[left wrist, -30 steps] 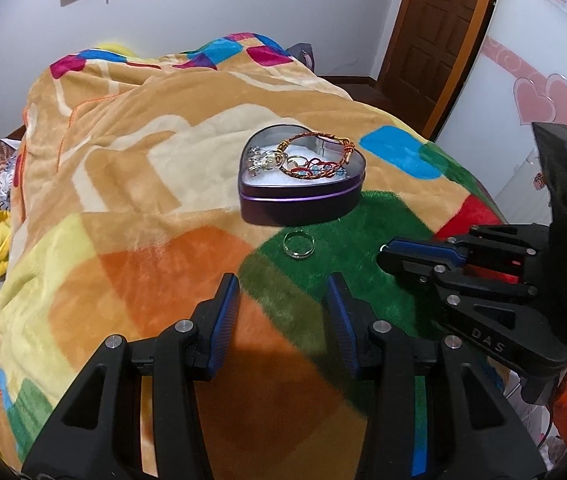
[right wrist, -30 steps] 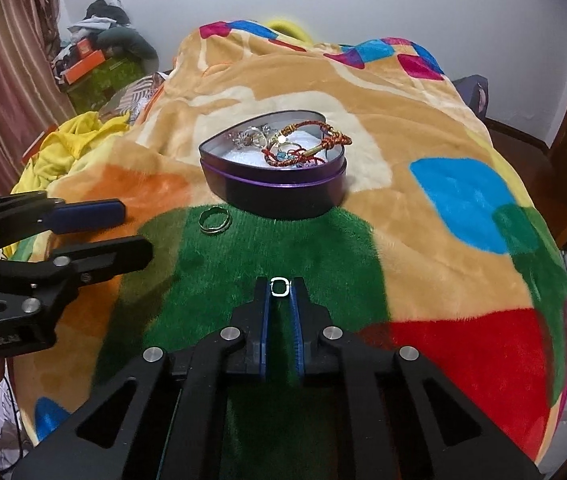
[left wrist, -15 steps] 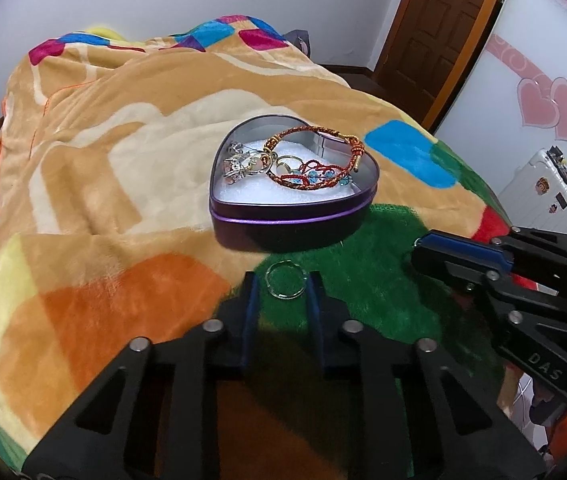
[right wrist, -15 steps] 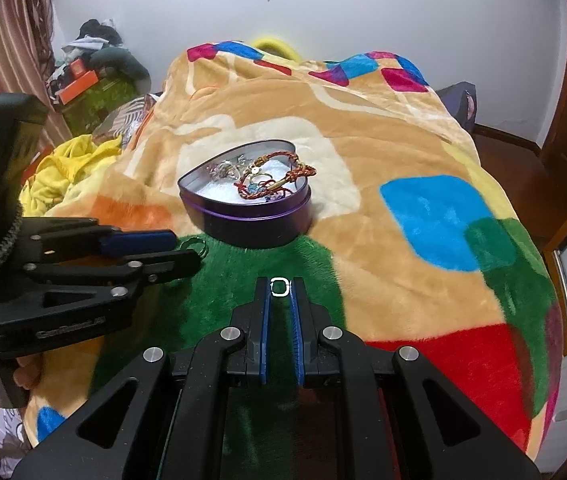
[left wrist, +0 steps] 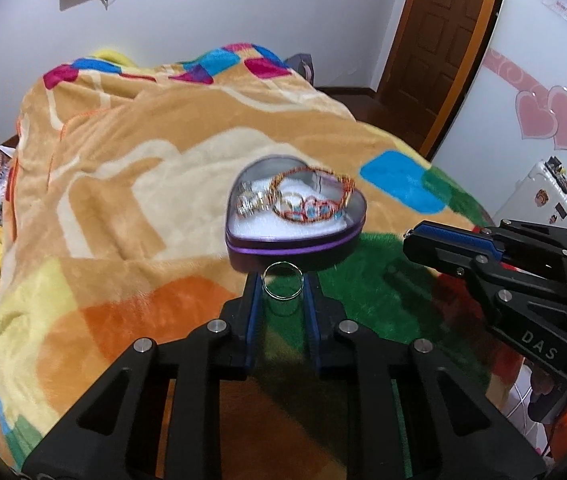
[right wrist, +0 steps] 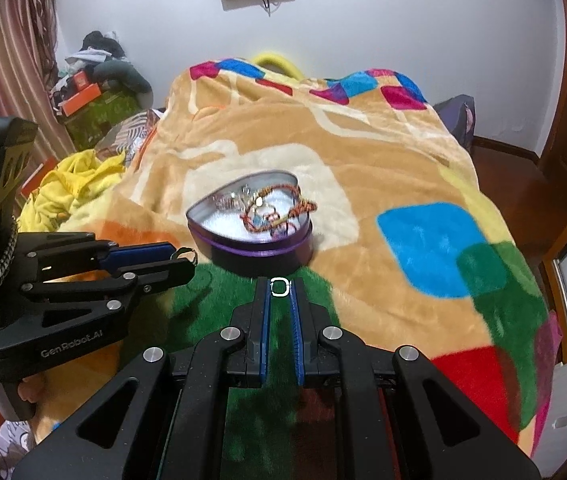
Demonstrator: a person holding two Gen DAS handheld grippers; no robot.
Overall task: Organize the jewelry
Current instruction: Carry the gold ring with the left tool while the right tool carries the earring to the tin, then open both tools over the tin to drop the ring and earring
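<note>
A purple heart-shaped tin (left wrist: 295, 246) (right wrist: 251, 250) sits on the bed, lined white, holding a red beaded bracelet (left wrist: 311, 196) and silver pieces. My left gripper (left wrist: 283, 284) is shut on a silver ring (left wrist: 283, 278) and holds it lifted just in front of the tin; it shows from the side in the right wrist view (right wrist: 185, 256). My right gripper (right wrist: 280, 288) is shut on a small white square piece (right wrist: 279, 287), also near the tin's front, and shows at the right in the left wrist view (left wrist: 415, 236).
A plush blanket (left wrist: 123, 200) with orange, green, blue and red patches covers the bed. Yellow cloth (right wrist: 71, 184) and clutter lie off the bed's left side. A wooden door (left wrist: 443, 32) stands at the back right.
My left gripper moved forward to the ring, closed on it and lifted it off the blanket. My right gripper stayed shut on the small piece and drew back a little.
</note>
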